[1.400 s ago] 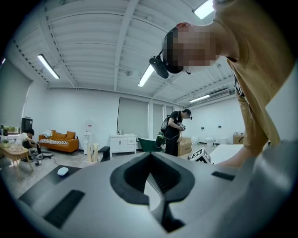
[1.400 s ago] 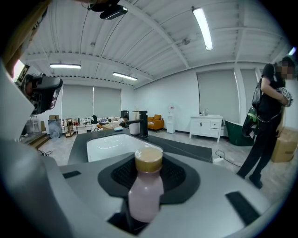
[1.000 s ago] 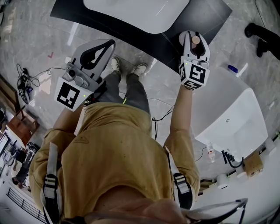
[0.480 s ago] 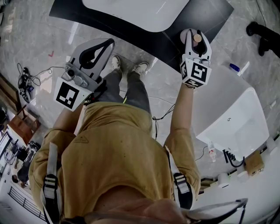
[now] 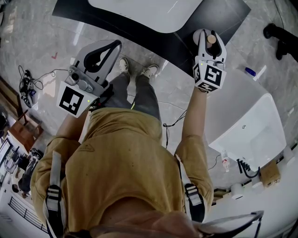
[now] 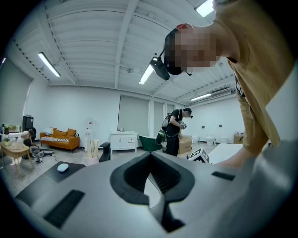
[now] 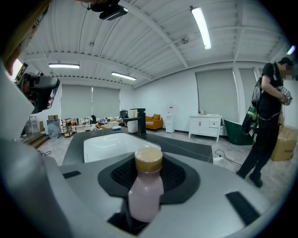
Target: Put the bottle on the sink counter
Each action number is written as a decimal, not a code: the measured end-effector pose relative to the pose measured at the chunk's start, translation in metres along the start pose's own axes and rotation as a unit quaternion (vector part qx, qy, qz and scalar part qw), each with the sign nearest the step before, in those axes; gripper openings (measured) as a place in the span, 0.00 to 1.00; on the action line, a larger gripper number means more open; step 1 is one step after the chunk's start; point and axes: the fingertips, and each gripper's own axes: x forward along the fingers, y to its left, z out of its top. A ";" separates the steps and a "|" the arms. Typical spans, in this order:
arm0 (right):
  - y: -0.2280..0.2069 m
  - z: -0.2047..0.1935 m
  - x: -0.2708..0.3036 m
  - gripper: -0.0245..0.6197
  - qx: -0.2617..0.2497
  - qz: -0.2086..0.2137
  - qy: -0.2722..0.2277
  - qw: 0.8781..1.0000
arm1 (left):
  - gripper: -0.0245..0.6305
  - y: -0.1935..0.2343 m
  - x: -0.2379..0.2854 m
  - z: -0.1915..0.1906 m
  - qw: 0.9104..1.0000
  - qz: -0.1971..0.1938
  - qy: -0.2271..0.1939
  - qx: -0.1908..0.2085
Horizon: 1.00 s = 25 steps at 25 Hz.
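Pink and pale, with a tan cap, the bottle [image 7: 145, 193] stands upright between the two pads of my right claw [image 5: 208, 37], which is closed on its body; the jaws stand fairly wide around it. In the head view only the cap shows, poking up between the jaw tips.

I hold that claw out in front of me at the near right corner of the dark bench [image 5: 226, 16]. From above it overlaps the bench's edge, just beside the white basin [image 5: 149, 11] set into the top. Whether the bottle's base touches the bench I cannot tell. In the right gripper view the basin lies straight beyond the bottle, and a black tap [image 7: 140, 122] stands at its far side.

My left claw [image 5: 110, 49] is lower and to the left, over the floor and well apart from the bench. Its jaws are drawn together at the tips with nothing between them.

A white bathtub [image 5: 251, 125] sits on the floor to my right. Another person [image 7: 267, 121] stands at the right edge of the right gripper view.
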 end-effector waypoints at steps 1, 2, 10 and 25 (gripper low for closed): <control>0.000 0.000 0.000 0.22 0.000 0.000 0.000 1.000 | 0.04 0.000 0.000 0.000 1.000 0.000 0.000 0.000; 0.000 0.000 0.000 0.22 0.000 0.000 -0.001 1.000 | 0.04 0.000 0.000 -0.001 1.000 0.000 0.000 -0.001; 0.000 0.002 -0.001 0.22 -0.004 -0.001 -0.007 1.000 | 0.04 -0.001 0.002 0.000 1.000 -0.003 0.000 -0.004; -0.001 0.001 0.001 0.23 -0.005 -0.002 -0.008 1.000 | 0.04 0.002 -0.001 0.001 1.000 -0.004 -0.004 -0.003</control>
